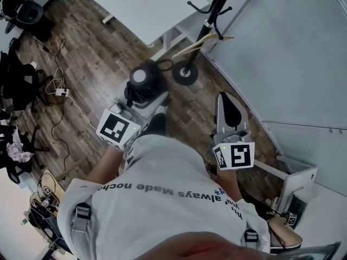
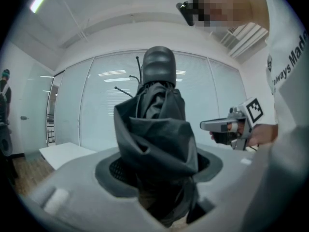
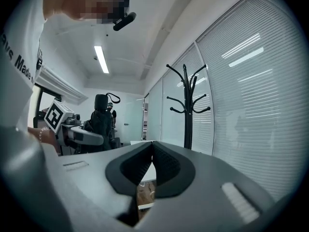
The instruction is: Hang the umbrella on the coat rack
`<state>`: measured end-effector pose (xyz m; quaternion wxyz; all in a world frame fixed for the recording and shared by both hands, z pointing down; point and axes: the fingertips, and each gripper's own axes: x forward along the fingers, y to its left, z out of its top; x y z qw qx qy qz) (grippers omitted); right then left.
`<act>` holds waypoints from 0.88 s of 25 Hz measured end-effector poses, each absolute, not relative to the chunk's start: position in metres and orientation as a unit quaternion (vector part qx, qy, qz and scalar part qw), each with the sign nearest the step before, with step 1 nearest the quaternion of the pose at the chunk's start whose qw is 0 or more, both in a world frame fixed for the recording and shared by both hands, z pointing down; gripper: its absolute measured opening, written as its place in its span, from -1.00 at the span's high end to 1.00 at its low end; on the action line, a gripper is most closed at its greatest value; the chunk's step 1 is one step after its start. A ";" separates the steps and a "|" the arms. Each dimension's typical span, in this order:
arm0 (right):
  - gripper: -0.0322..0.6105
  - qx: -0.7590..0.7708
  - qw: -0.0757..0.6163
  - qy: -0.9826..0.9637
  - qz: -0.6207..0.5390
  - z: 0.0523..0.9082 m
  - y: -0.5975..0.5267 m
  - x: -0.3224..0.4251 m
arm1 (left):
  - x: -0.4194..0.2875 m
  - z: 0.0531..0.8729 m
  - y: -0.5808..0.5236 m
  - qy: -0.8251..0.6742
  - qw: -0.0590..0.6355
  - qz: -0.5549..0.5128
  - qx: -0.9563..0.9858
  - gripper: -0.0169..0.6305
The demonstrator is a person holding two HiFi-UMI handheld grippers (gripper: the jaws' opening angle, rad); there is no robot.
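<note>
L gripper (image 2: pixel 161 187) clamps folded black fabric umbrella (image 2: pixel 157 124) upright; black metal coat rack (image 1: pixel 209 23) stands ahead-right, nearer empty R gripper (image 3: pixel 152 151), jaws together.

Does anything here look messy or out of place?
Mildly, yes. What looks like a wooden hanger hangs crooked low on the coat rack, and loose cables sprawl over the floor at left. The umbrella looks only loosely bundled.
</note>
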<state>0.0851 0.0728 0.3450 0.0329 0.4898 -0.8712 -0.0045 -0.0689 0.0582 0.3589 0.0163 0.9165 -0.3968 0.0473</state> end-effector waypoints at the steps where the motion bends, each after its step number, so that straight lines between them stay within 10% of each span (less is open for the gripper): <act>1: 0.89 0.489 0.032 -0.872 -0.007 0.342 0.056 0.078 | -0.074 0.357 0.041 -0.394 0.016 0.045 0.918 0.07; 22: 0.89 0.525 0.010 -0.851 0.000 0.316 -0.192 0.044 | -0.092 0.363 -0.208 -0.323 0.033 0.070 0.943 0.07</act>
